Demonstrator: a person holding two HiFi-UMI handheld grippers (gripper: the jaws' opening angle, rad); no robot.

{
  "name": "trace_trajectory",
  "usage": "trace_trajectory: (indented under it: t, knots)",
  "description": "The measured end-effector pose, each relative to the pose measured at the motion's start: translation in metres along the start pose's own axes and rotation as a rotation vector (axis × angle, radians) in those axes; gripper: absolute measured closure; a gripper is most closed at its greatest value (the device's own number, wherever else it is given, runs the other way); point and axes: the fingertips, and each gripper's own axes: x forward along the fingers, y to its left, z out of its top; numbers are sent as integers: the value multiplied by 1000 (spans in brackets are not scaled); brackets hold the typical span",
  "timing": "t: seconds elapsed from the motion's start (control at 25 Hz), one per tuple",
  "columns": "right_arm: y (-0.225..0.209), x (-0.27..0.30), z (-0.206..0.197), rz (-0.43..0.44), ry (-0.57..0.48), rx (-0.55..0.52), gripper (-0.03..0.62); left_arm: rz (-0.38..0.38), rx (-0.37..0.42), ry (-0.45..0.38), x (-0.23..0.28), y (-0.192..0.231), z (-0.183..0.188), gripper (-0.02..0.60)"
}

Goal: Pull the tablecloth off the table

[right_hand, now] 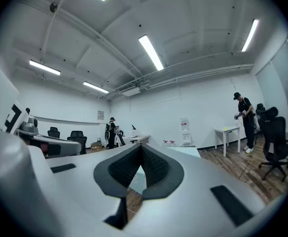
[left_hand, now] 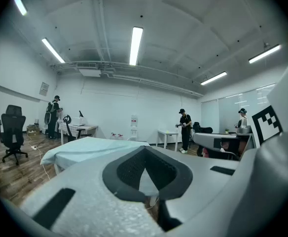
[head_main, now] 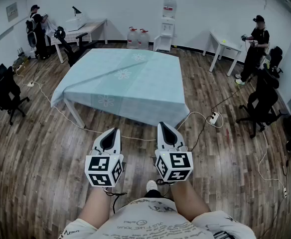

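Note:
A light blue tablecloth [head_main: 130, 81] with pale flower prints covers a rectangular table in the middle of the room, and its edges hang down all round. Both grippers are held side by side over the wooden floor, short of the table's near edge. My left gripper [head_main: 111, 132] is shut with nothing in it, and so is my right gripper [head_main: 163, 126]. In the left gripper view the cloth [left_hand: 85, 147] lies ahead beyond the closed left gripper [left_hand: 145, 153]. In the right gripper view a strip of cloth [right_hand: 183, 152] shows past the closed right gripper [right_hand: 141, 153].
A person [head_main: 36, 26] stands at a white desk [head_main: 85, 26] at the back left, another person [head_main: 255, 44] at a small white table [head_main: 225, 46] at the back right. Office chairs [head_main: 6, 91] [head_main: 262, 98] flank the room. A power strip [head_main: 215, 117] and cables lie on the floor by the table.

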Motion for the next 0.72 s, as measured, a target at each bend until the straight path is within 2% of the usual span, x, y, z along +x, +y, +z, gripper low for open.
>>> trace_trajectory:
  t: [0.32,0.72]
  knots:
    - [-19,39,0,16,22,17,580,-4,-17,11,47,5,7,571]
    - [-94,110,0,28,23,24,580,20,-20,35,153,-3,10,571]
